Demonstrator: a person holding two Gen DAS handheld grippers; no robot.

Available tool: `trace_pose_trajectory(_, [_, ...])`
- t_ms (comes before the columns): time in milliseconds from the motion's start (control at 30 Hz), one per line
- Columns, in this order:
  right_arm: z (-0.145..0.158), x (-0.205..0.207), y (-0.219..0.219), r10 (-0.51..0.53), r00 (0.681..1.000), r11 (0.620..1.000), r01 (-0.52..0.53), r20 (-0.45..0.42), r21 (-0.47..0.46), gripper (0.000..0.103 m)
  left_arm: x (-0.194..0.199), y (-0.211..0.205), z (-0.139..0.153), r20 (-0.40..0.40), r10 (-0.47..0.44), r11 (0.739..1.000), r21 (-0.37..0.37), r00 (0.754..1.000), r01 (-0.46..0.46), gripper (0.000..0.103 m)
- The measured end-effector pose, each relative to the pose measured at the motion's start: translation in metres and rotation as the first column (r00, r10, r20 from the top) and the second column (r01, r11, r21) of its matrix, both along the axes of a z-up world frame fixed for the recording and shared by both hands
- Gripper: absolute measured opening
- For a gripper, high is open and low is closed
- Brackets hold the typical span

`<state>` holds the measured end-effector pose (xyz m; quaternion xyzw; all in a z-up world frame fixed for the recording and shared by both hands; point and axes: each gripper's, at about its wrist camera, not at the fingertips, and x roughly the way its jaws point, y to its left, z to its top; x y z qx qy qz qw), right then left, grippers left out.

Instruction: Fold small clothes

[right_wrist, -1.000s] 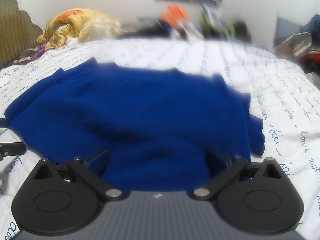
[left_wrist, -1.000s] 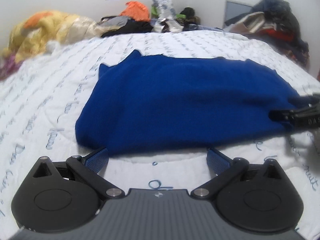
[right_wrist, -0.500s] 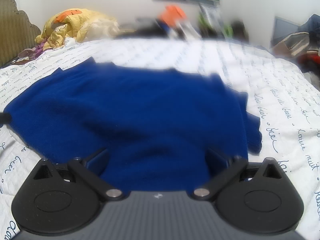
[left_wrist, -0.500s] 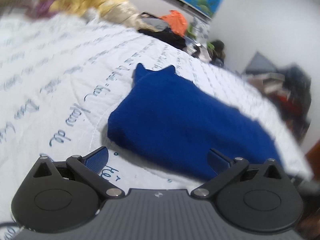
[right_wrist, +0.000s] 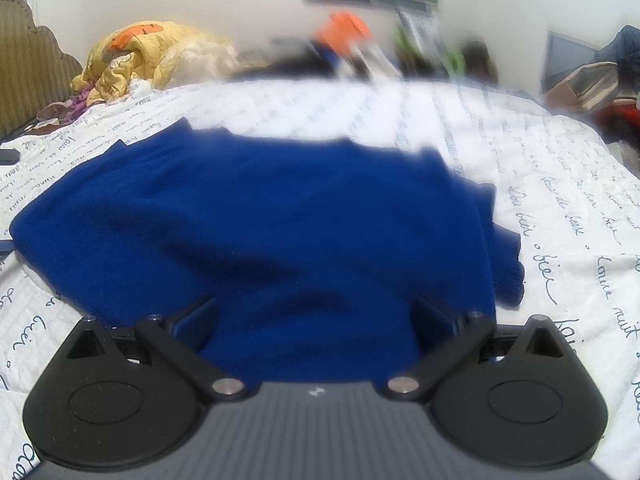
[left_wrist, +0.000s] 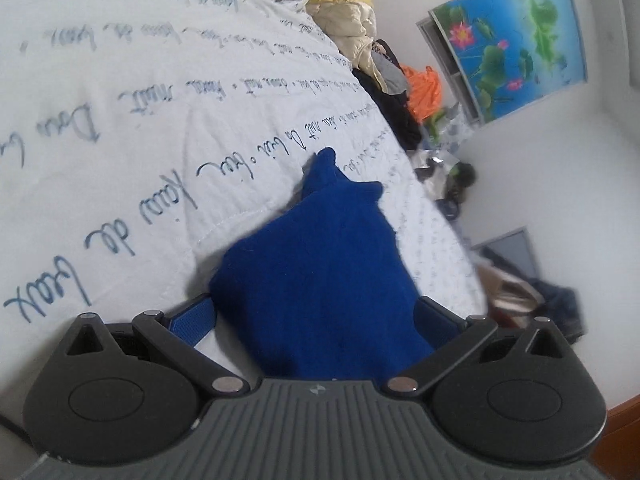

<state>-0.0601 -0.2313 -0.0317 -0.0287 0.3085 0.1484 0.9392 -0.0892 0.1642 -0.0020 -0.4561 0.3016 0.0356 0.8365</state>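
Both the left gripper (left_wrist: 316, 316) and right gripper (right_wrist: 314, 314) stand spread wide over a blue fleece garment (right_wrist: 260, 220) on the bed (left_wrist: 140, 120), its near edge hidden beneath them.

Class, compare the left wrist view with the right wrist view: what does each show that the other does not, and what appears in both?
Only the left wrist view shows the blue garment's pointed far end and a red-brown floor patch at lower right.

Only the right wrist view shows the olive scalloped headboard, purple cloth beneath the yellow quilt, and the garment's full spread.

Both show the garment on the script-printed white bedspread, the yellow quilt, orange clothing, the lotus picture, and open grippers, left and right, with cloth between their fingers.
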Motion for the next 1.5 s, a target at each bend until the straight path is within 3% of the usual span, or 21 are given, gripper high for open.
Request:
trace_pose_trajectory(133, [0.001,0.000,-0.005,0.003,1.000,0.999,-0.003,0.000,0.032,0.103,0.017,-0.025,0.007,-0.046,0.013,0.986,0.166,0.999,-0.005,0.100])
trace_pose_trajectory(200, [0.002,-0.002,-0.013,-0.001,1.000,0.995,0.000,0.008,0.097,0.103,0.026,-0.041,0.012,-0.088,0.030,0.957,0.289,0.996,-0.003,0.085])
trace_pose_trajectory(233, [0.004,-0.004,-0.021,-0.007,1.000,0.988,0.005,0.015,0.153,0.103,0.033,-0.051,0.013,-0.121,0.035,0.928,0.372,0.992,0.013,0.034])
trace_pose_trajectory(267, [0.006,-0.006,-0.031,-0.022,1.000,0.975,0.017,0.021,0.222,0.103,0.041,-0.060,0.012,-0.175,0.032,0.895,0.444,0.984,0.050,0.013])
trace_pose_trajectory(400, [0.022,-0.007,-0.080,-0.041,0.999,0.840,0.032,0.005,0.542,0.103,0.057,-0.096,0.033,-0.181,0.020,0.824,0.560,0.983,0.086,0.009])
trace_pose_trajectory(500, [0.037,0.004,-0.115,-0.035,0.999,0.748,0.032,-0.008,0.663,0.103,0.062,-0.170,0.067,-0.079,-0.186,0.690,0.699,0.979,0.187,0.008])
trace_pose_trajectory(567, [0.041,0.023,-0.139,-0.009,0.998,0.668,0.047,-0.055,0.743,0.103,0.055,-0.228,0.081,-0.018,-0.384,0.601,0.754,0.923,0.264,0.008])
trace_pose_trajectory(700, [0.022,0.073,-0.166,0.152,0.963,0.485,0.122,-0.221,0.866,0.103,0.034,-0.315,0.054,-0.078,-0.685,0.399,0.791,0.724,0.463,0.009])
trace_pose_trajectory(767, [0.012,0.090,-0.168,0.170,0.947,0.482,0.161,-0.272,0.861,0.103,0.029,-0.331,0.032,-0.143,-0.731,0.362,0.748,0.668,0.556,0.009])
trace_pose_trajectory(833, [0.001,0.100,-0.166,0.180,0.925,0.507,0.205,-0.335,0.837,0.103,0.020,-0.336,0.020,-0.166,-0.739,0.322,0.764,0.653,0.559,0.009])
trace_pose_trajectory(1000, [-0.015,0.106,-0.164,0.193,0.911,0.494,0.231,-0.365,0.838,0.103,0.013,-0.329,0.025,-0.139,-0.757,0.327,0.765,0.638,0.555,0.009])
trace_pose_trajectory(1067, [-0.012,0.112,-0.163,0.179,0.913,0.506,0.235,-0.368,0.830,0.102,0.008,-0.335,0.028,-0.135,-0.772,0.306,0.777,0.621,0.551,0.008])
trace_pose_trajectory(1100, [-0.007,0.114,-0.162,0.162,0.915,0.531,0.235,-0.370,0.814,0.094,0.006,-0.338,0.028,-0.137,-0.781,0.293,0.780,0.609,0.552,0.008])
trace_pose_trajectory(1167, [0.001,0.127,-0.158,0.131,0.918,0.613,0.222,-0.375,0.758,0.056,0.002,-0.347,0.026,-0.146,-0.800,0.264,0.786,0.582,0.560,0.007])
trace_pose_trajectory(1200, [0.004,0.134,-0.154,0.120,0.916,0.668,0.212,-0.384,0.714,0.025,0.004,-0.352,0.023,-0.159,-0.807,0.248,0.784,0.569,0.570,0.007])
trace_pose_trajectory(1233, [0.005,0.138,-0.149,0.115,0.917,0.724,0.185,-0.382,0.664,0.012,0.008,-0.357,0.016,-0.183,-0.808,0.234,0.772,0.560,0.591,0.007])
trace_pose_trajectory(1300, [0.004,0.143,-0.145,0.066,0.929,0.824,0.156,-0.365,0.545,0.009,0.009,-0.359,0.003,-0.200,-0.825,0.216,0.753,0.529,0.622,0.007])
trace_pose_trajectory(1333, [0.000,0.143,-0.151,0.082,0.932,0.818,0.139,-0.352,0.558,0.008,0.005,-0.357,0.003,-0.182,-0.836,0.208,0.768,0.518,0.606,0.011])
trace_pose_trajectory(1400, [-0.002,0.137,-0.161,0.066,0.938,0.794,0.158,-0.341,0.587,0.008,0.003,-0.336,0.012,-0.109,-0.851,0.285,0.725,0.514,0.627,0.035])
trace_pose_trajectory(1467, [0.001,0.128,-0.167,0.042,0.937,0.774,0.189,-0.347,0.604,0.011,0.002,-0.307,0.023,-0.038,-0.860,0.352,0.676,0.508,0.648,0.089])
trace_pose_trajectory(1500, [0.005,0.121,-0.172,0.013,0.935,0.758,0.221,-0.354,0.613,0.019,0.003,-0.292,0.030,-0.009,-0.848,0.380,0.685,0.530,0.621,0.096])
